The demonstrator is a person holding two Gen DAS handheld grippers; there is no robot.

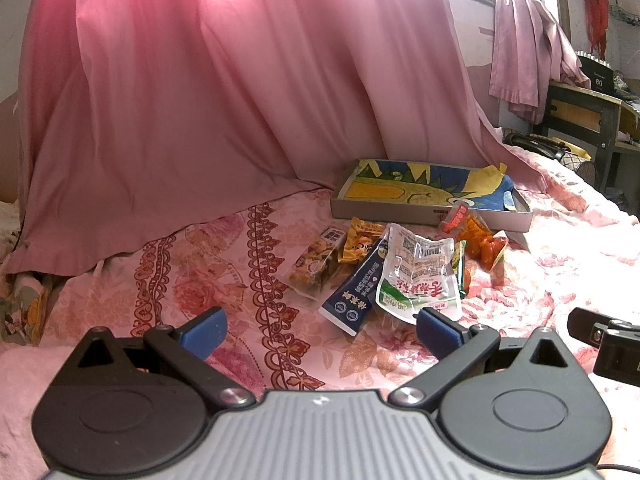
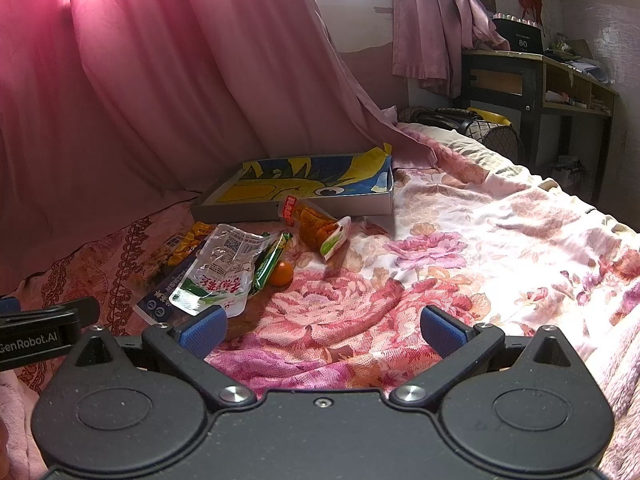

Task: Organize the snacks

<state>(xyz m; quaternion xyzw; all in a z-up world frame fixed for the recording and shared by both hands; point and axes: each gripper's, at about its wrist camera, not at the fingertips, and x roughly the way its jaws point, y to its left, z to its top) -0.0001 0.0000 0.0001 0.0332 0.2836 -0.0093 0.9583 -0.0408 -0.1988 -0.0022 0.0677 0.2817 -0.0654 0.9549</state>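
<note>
Snack packets lie heaped on a floral bedspread (image 2: 460, 240) just in front of a shallow cardboard box (image 1: 400, 212).

The box, lined with a blue-and-yellow cartoon picture, is the landmark: its long side runs across the bed beneath a pink curtain (image 1: 200, 100). Against its front wall leans an orange snack pouch (image 2: 312, 224) with a red printed strip, too small to read. Nearer lies a clear white pouch (image 2: 220, 276) with red Chinese characters, a barcode and a QR code, its long axis pointing away from the box. Beside it are a navy carton (image 1: 352, 296), slanted likewise, a green packet (image 2: 272, 260) and a small orange fruit (image 2: 282, 273). The left gripper (image 1: 320, 330) and the right gripper (image 2: 324, 326) both hang with fingers spread apart, empty, short of the heap. "GenRobot.AI" shows on the left gripper's side.
</note>
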